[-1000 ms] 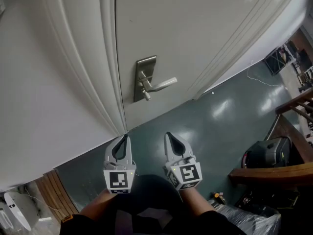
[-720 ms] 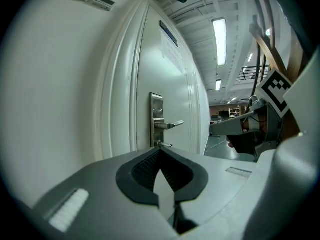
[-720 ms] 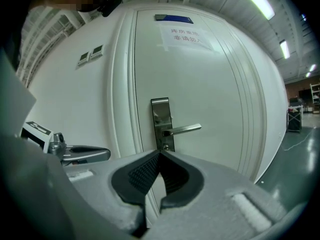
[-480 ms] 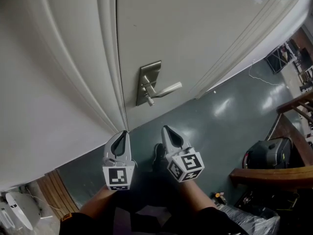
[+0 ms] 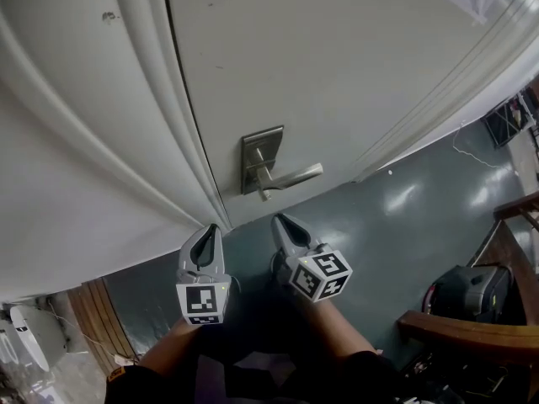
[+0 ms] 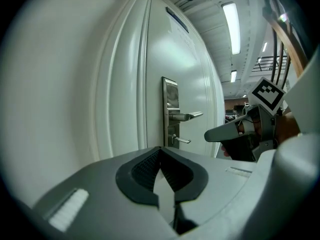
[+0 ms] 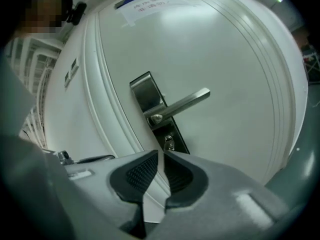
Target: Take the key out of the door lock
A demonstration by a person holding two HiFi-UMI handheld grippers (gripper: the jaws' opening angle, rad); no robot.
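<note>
A steel lock plate (image 5: 260, 155) with a lever handle (image 5: 296, 177) sits on the white door (image 5: 337, 57). Below the lever a small key (image 5: 265, 195) sticks out of the lock; the key (image 6: 183, 140) also shows in the left gripper view, and the key (image 7: 169, 144) in the right gripper view. My left gripper (image 5: 211, 229) hangs low and left of the lock, shut and holding nothing. The right gripper (image 5: 277, 220) is just under the key, a short way off it, its jaws together and nothing between them. That right gripper (image 6: 210, 133) points at the door.
The white door frame (image 5: 143, 99) runs down the left of the door. The floor (image 5: 396, 217) is dark grey-green. A black bag (image 5: 467, 289) and a wooden rail (image 5: 472, 331) stand at the right. Wooden slats (image 5: 105, 326) lie at lower left.
The door and lock have drawn closer and larger in the head view. My right gripper has risen a little toward the lock. Both grippers stay shut.
</note>
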